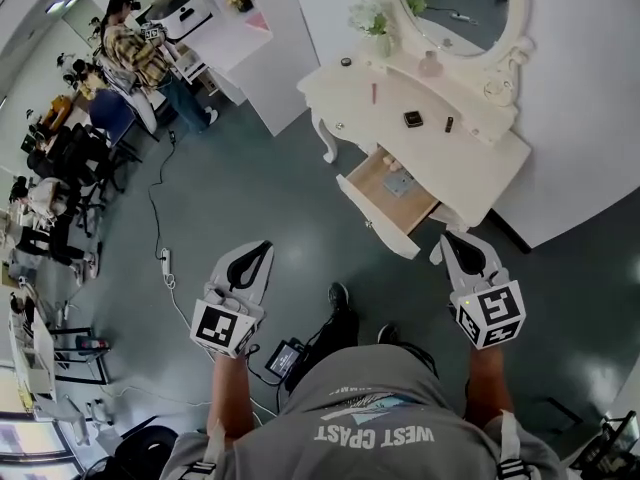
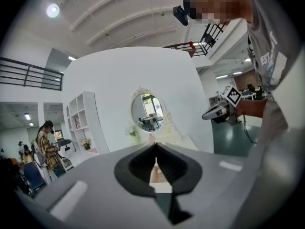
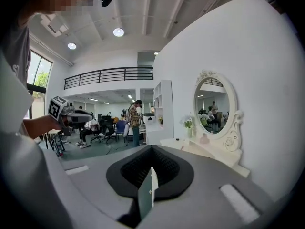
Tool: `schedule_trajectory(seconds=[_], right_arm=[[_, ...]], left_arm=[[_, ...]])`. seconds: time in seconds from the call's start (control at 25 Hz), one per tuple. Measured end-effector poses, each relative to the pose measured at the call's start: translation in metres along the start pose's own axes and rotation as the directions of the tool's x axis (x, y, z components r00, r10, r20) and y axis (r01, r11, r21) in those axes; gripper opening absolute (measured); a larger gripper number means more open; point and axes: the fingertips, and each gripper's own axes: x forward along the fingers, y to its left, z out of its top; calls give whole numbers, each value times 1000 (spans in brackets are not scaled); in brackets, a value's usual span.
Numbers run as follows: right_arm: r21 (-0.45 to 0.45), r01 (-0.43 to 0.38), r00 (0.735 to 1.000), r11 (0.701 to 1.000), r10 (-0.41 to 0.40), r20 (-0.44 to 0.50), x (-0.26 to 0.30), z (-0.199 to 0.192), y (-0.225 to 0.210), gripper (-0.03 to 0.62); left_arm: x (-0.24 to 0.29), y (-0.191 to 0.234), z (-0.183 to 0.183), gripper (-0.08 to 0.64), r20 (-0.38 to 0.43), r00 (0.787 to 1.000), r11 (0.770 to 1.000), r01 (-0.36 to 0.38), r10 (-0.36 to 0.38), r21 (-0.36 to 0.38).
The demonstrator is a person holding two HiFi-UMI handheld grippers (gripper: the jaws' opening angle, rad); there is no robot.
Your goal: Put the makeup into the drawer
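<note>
Grey jaws of both the left gripper [image 2: 155, 148] and the right gripper [image 3: 151, 150] are pressed together on nothing. The right pair is just short of the one open drawer [image 1: 372, 186], which holds a flat grey-blue piece [image 1: 399, 183] and a smaller pale one [image 1: 391, 164], both too small to name. Beyond the drawer, four bits of makeup lie on the cream desk [image 1: 345, 93]: a black square compact [image 1: 412, 119], a dark tube [image 1: 449, 124], a pink stick [image 1: 374, 93] and a dark round pot [image 1: 346, 62]; the mirror [image 1: 455, 8] behind them is cut off at the top.

2 tongs [image 1: 268, 245] [image 1: 446, 236], 1 drawer [image 1: 372, 188], 1 mirror [image 1: 460, 8], 1 vase [image 1: 381, 44]
</note>
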Motion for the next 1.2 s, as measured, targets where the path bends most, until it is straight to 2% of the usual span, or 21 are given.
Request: schedule_trajectory(seconds=[0.24, 0.44, 0.84, 1.2], right_arm=[[7, 54, 998, 999, -53, -24, 25, -2, -14, 2], [-2, 101, 994, 995, -101, -41, 57, 11, -12, 2], [-41, 176, 983, 983, -178, -39, 149, 65, 25, 2], [-49, 224, 971, 973, -227, -75, 214, 83, 54, 2]], left_arm=[[36, 25, -9, 2, 24, 998, 999, 50, -50, -3], [66, 66, -12, 2, 67, 994, 996, 90, -90, -2], [94, 181, -39, 2, 127, 982, 989, 147, -143, -25], [113, 260, -70, 2, 162, 972, 983, 178, -169, -41]])
